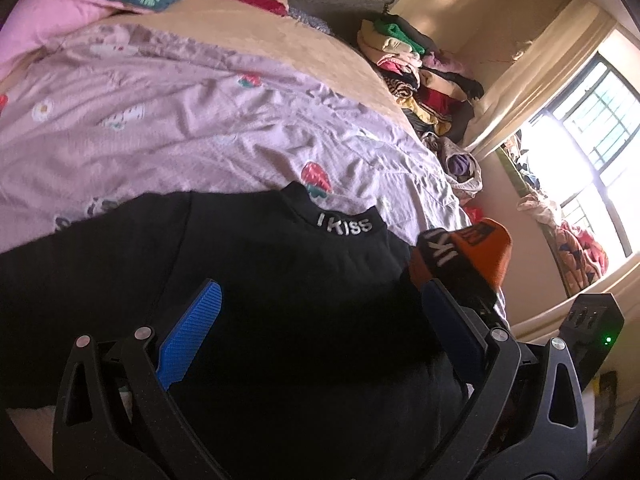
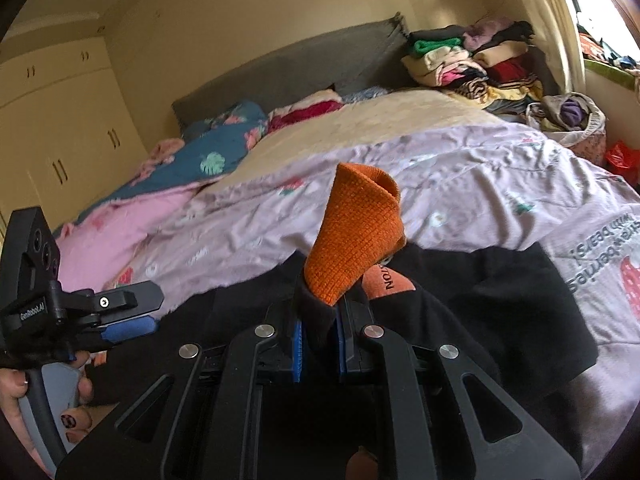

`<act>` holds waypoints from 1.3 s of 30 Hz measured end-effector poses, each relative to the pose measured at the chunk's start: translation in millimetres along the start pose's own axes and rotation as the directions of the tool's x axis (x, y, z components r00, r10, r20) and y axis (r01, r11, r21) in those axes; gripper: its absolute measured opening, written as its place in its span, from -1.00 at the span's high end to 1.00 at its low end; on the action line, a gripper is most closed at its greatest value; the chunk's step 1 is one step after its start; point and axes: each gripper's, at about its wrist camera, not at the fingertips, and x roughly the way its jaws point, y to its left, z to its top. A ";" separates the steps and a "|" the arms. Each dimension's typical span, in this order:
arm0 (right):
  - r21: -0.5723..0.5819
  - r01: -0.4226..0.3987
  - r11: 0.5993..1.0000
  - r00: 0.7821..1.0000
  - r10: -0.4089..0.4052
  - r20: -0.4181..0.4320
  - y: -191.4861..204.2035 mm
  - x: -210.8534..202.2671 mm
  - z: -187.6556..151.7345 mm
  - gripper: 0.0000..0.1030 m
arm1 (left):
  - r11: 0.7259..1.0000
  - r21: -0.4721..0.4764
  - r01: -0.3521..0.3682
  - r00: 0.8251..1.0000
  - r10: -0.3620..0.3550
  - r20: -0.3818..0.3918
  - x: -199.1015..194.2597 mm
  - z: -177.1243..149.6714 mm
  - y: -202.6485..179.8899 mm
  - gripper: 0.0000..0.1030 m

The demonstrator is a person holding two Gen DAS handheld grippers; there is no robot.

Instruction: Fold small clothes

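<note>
Fingers of my right gripper [image 2: 320,340] are clamped on a black and orange sock [image 2: 352,236], the blue pads pressing its dark end from both sides while the orange knit toe stands up above them and curls over at the top. A second orange piece with dark lettering [image 2: 386,282] sits just behind and to the right of the held one, touching it. Seen from my left wrist, the same sock [image 1: 472,256] shows at the right, with white lettering on a black band next to the orange.

My left gripper [image 1: 320,312] has its fingers wide apart, nothing between them, hovering above a black top [image 1: 280,300] that lies spread flat on the bed. Its collar [image 1: 344,222] carries white letters reading "I KISS". From the right wrist view, my left gripper [image 2: 132,316] appears at the far left edge, held by a hand [image 2: 76,396] with painted nails.

The bed is covered by a wrinkled lilac sheet with strawberry prints [image 1: 200,120]. Further up lie a beige blanket [image 2: 360,128], a teal leaf-patterned pillow [image 2: 224,152] and pink bedding [image 2: 108,236]. A pile of clothes [image 2: 476,64] is stacked at the far corner near the grey headboard [image 2: 288,68]. A bright window [image 1: 580,140] is on the right.
</note>
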 end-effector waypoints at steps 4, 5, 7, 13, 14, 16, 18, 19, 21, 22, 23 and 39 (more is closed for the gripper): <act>-0.022 -0.018 1.000 0.999 0.017 -0.043 17.5 13.1 -10.3 0.77 | 0.998 -0.053 0.043 0.999 -0.044 -0.017 3.3 -3.2 19.6 -0.83; -0.027 -0.023 0.999 0.998 0.021 -0.053 22.0 16.3 -12.7 0.76 | 0.997 -0.060 0.044 0.999 -0.045 -0.018 3.8 -3.6 23.9 -0.83; -0.039 -0.023 0.999 0.998 0.021 -0.066 30.1 21.7 -17.1 0.73 | 0.997 -0.069 0.033 0.999 -0.035 -0.022 4.9 -4.6 32.5 -0.83; -0.040 -0.059 0.997 0.991 0.054 -0.120 46.9 35.8 -28.7 0.58 | 0.993 -0.108 0.055 0.998 -0.057 -0.015 -0.7 -6.4 57.8 -0.83; -0.040 -0.068 0.997 0.990 0.062 -0.128 48.7 36.6 -30.1 0.53 | 0.991 -0.120 0.061 0.998 -0.064 -0.014 -0.5 -6.8 61.2 -0.83; -0.047 -0.096 0.994 0.985 0.088 -0.147 55.3 36.6 -35.4 0.36 | 0.984 -0.150 0.096 0.995 -0.099 -0.016 0.5 -9.5 70.3 -0.83; -0.063 -0.127 0.990 0.979 0.115 -0.166 61.9 33.4 -41.7 0.15 | 0.983 -0.156 0.100 0.994 -0.104 -0.018 2.4 -12.1 74.4 -0.83; -0.071 -0.139 0.988 0.977 0.125 -0.173 64.4 31.3 -43.8 0.11 | 0.982 -0.157 0.100 0.994 -0.105 -0.021 3.6 -13.5 75.8 -0.83; -0.094 -0.147 0.985 0.975 0.128 -0.183 67.6 25.8 -47.9 0.08 | 0.981 -0.162 0.106 0.993 -0.114 -0.038 7.6 -16.8 79.3 -0.83; -0.100 -0.147 0.984 0.974 0.127 -0.186 66.8 22.4 -49.6 0.04 | 0.981 -0.161 0.108 0.992 -0.117 -0.048 9.9 -18.0 79.9 -0.83; -0.100 -0.148 0.984 0.974 0.127 -0.189 64.5 19.3 -50.5 0.03 | 0.983 -0.154 0.105 0.992 -0.115 -0.056 12.1 -18.8 79.6 -0.83; 0.017 0.119 0.993 0.990 -0.117 -0.081 -58.3 -28.2 -25.4 -0.19 | 1.000 0.006 0.002 0.987 -0.001 -0.161 67.8 -45.5 37.0 -0.09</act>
